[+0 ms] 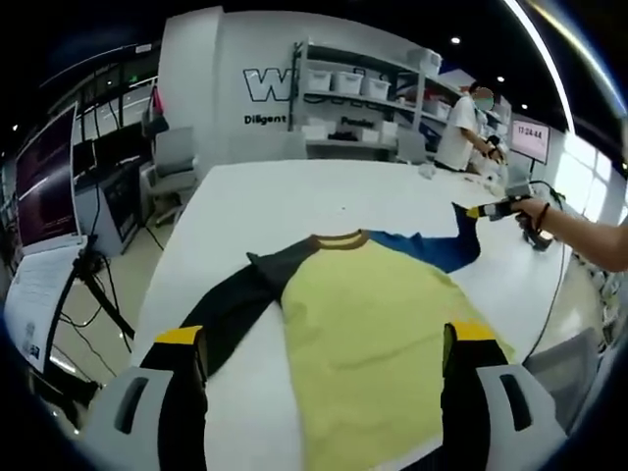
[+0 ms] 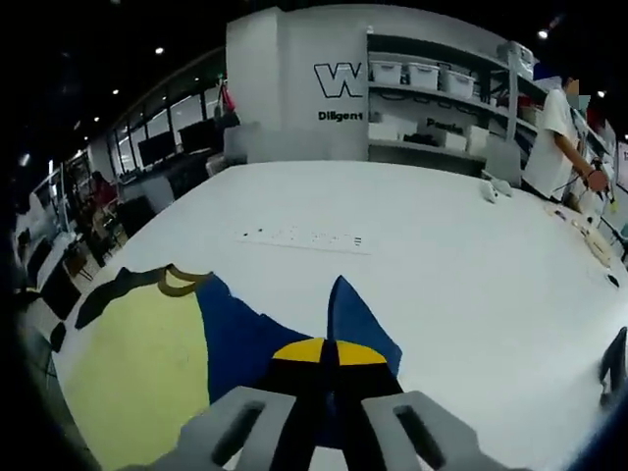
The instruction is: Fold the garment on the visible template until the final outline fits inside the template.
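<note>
**Operator:** Where is the garment, and what is the step in hand?

**Technician:** The garment (image 1: 383, 334) lies flat on the white bench (image 1: 294, 201): yellow body, black sleeve (image 1: 231, 304) on one side, blue sleeve (image 2: 294, 339) on the other, brown collar (image 1: 339, 238) at the far end. In the right gripper view the right gripper (image 2: 330, 365) is closed on the tip of the blue sleeve, which rises between its fingers. Judged from this, the step is folding that sleeve inward over the yellow body. No template outline can be made out on the bench.

**Operator:** How is it done well?

**Technician:** Keep the sleeve taut and low. Carry the tip across the body, lay it flat before release, and keep the fold line straight along the body's side seam. Avoid dragging the body sideways.

**Operator:** What does the left gripper do?

**Technician:** The left gripper (image 1: 329, 343) hovers over the lower body of the garment, fingers spread wide apart and gripping nothing. The black sleeve lies just beside its left finger; the yellow cloth lies between and ahead of both fingers.

**Operator:** And the hand pose?

**Technician:** In the left gripper view the person's hand (image 1: 538, 211) holds the right gripper extended far ahead and to the right of the left fingers, forearm reaching in over the bench edge.
</note>
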`<act>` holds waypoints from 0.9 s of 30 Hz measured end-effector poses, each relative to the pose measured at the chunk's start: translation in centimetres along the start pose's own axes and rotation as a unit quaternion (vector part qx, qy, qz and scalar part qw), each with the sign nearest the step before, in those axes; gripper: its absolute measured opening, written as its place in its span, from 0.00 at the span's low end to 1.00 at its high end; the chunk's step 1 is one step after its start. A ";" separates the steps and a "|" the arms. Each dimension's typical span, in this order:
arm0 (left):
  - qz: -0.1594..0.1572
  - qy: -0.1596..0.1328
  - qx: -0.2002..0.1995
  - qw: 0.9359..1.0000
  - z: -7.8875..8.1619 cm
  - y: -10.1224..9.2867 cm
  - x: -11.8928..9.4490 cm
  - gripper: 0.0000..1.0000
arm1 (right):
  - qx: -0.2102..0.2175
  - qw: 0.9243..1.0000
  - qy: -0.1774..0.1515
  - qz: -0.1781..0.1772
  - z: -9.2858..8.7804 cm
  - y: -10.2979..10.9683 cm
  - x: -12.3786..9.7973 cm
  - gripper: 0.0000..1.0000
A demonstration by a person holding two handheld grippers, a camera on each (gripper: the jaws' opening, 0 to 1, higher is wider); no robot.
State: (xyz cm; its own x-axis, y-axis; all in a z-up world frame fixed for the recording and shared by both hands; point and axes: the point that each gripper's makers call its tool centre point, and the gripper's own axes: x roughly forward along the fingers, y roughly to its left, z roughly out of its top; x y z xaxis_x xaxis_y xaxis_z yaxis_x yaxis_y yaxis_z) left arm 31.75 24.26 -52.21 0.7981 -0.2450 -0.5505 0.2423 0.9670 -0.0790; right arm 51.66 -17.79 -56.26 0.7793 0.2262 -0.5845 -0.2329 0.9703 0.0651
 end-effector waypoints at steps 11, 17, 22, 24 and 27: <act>-0.015 0.010 0.013 1.000 -0.7 -0.3 -0.6 0.99 | 0.009 0.998 -0.014 0.059 1.9 7.8 0.7 0.00; -0.018 0.012 0.017 1.000 -0.7 -0.4 -0.7 0.99 | 0.013 0.996 -0.025 0.082 2.8 11.6 1.2 0.00; -0.024 0.014 0.020 0.999 -0.7 -0.6 -0.6 0.99 | 0.013 0.994 -0.025 0.101 3.1 14.5 1.7 0.00; -0.024 0.015 0.025 0.999 -0.7 -0.6 -0.6 0.99 | 0.019 0.994 -0.026 0.105 3.2 15.4 2.0 0.00; -0.029 0.018 0.023 0.999 -0.8 -0.7 -0.5 0.98 | 0.013 0.993 -0.025 0.115 3.4 17.7 2.6 0.00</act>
State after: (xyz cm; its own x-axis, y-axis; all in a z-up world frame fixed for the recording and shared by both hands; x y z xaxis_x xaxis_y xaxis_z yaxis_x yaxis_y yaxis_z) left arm 30.76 23.74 -52.51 0.7617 -0.2974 -0.5757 0.3131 0.9468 -0.0749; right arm 51.49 0.29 -53.88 0.7350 0.4449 -0.5117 -0.3926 0.8945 0.2138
